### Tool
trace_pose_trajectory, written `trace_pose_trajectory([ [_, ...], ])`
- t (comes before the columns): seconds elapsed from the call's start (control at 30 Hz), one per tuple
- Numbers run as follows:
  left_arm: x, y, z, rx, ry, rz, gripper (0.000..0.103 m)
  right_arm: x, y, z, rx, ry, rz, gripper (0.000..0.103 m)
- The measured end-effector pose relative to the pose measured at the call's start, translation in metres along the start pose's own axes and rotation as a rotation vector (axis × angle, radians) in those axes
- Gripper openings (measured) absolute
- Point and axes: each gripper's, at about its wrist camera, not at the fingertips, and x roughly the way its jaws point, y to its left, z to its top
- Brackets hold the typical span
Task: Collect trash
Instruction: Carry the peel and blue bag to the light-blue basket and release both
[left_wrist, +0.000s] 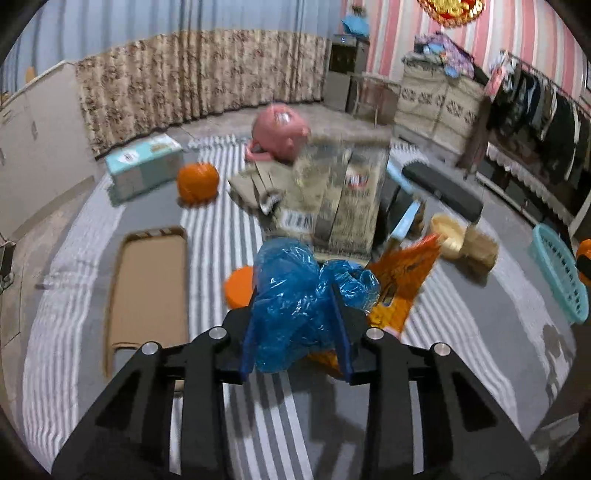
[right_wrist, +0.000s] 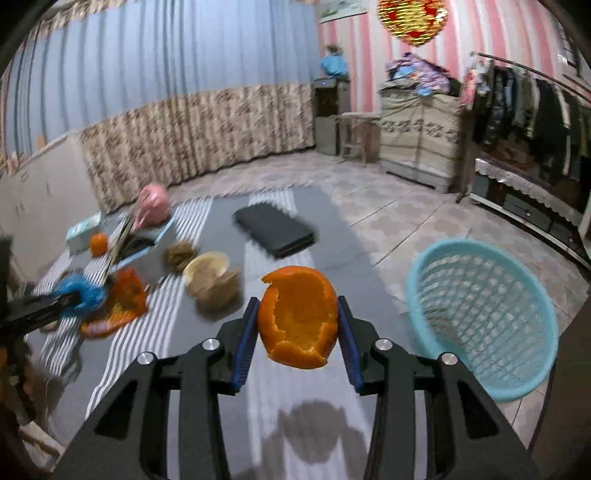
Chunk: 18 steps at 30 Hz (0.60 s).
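Fingers of the left gripper (left_wrist: 297, 328) pinch a crumpled blue plastic bag (left_wrist: 299, 295) low over the grey-and-white striped mat (left_wrist: 266, 406). Right gripper (right_wrist: 297, 334) clamps a hollow orange peel (right_wrist: 299, 321) above the mat, with the round turquoise mesh basket (right_wrist: 480, 317) lying near on the right.

Striped rug (right_wrist: 207, 369) under teal basket (right_wrist: 480, 317), black case (right_wrist: 275, 230).

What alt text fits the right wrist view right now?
The right hand-held gripper grips a hollow orange peel above a striped mat, with a teal mesh basket on the tiled floor to its right. At far left, the left hand-held gripper holds a blue plastic bag.
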Motion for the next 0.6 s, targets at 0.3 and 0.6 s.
trace_pose_trajectory([
  [0.3, -0.044, -0.071, 0.038, 0.091, -0.165, -0.011, 0.033, -0.004, -0.101, 0.045, 0.085, -0.042, -0.141, 0.041],
  [0.6, -0.008, -0.228, 0.045, 0.227, -0.192, -0.195, 0.033, 0.021, -0.186, 0.028, 0.161, 0.026, -0.275, 0.041],
])
